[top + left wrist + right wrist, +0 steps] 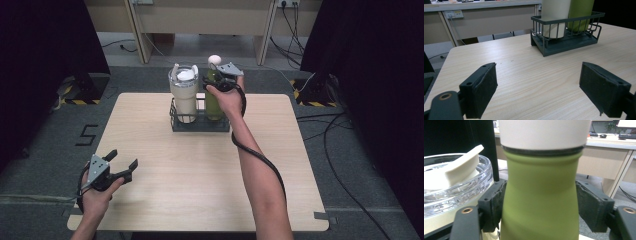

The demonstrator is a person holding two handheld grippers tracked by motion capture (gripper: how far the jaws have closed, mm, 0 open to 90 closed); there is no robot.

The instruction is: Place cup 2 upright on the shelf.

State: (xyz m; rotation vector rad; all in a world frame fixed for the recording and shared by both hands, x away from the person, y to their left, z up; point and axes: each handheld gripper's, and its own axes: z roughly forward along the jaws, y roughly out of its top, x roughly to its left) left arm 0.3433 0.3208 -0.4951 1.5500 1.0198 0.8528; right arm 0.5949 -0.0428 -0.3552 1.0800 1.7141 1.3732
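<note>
Green bottle with white cap [541,202]: stood upright in the dark wire basket [200,123], beside the cream lidded tumbler [183,95].
Right gripper [540,205]: jaws set around the bottle's neck; left pad touching, right pad just apart.
Left gripper [539,92]: held wide open, nothing gripped, above the pale wooden table [200,175].

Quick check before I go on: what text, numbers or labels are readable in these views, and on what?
"5": black mark on the grey floor, left of the light wooden table.
Faint raised lettering on the clear plastic lid of the cream tumbler: too blurred to read.
Green bottle with white cap: no label visible.
</note>
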